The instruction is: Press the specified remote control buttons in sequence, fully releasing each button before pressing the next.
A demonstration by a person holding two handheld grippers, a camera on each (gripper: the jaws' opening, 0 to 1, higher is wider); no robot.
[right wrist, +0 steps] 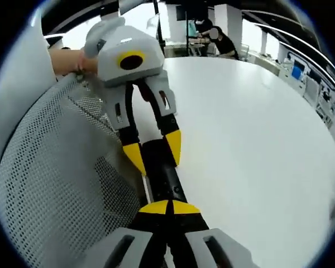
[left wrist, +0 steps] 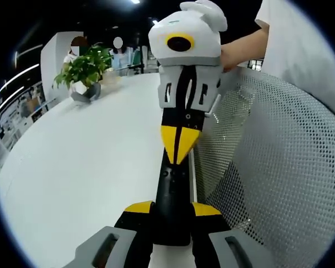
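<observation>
I grip the black remote (left wrist: 172, 206) in my left gripper (left wrist: 173, 215), steadying it above the bench (left wrist: 89, 167) so my right gripper (right wrist: 168, 209), jaws closed, can press from 12 o'clock.

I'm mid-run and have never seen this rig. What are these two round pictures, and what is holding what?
A person holds a two-jaw gripper in each hand, and each carries a fisheye camera looking along its own jaws. In the left gripper view, the left gripper clamps one end of a black remote control lying on a white table. The right gripper, jaws shut, touches its tips to the remote. Beside them are a mesh chair back and a potted plant.
</observation>
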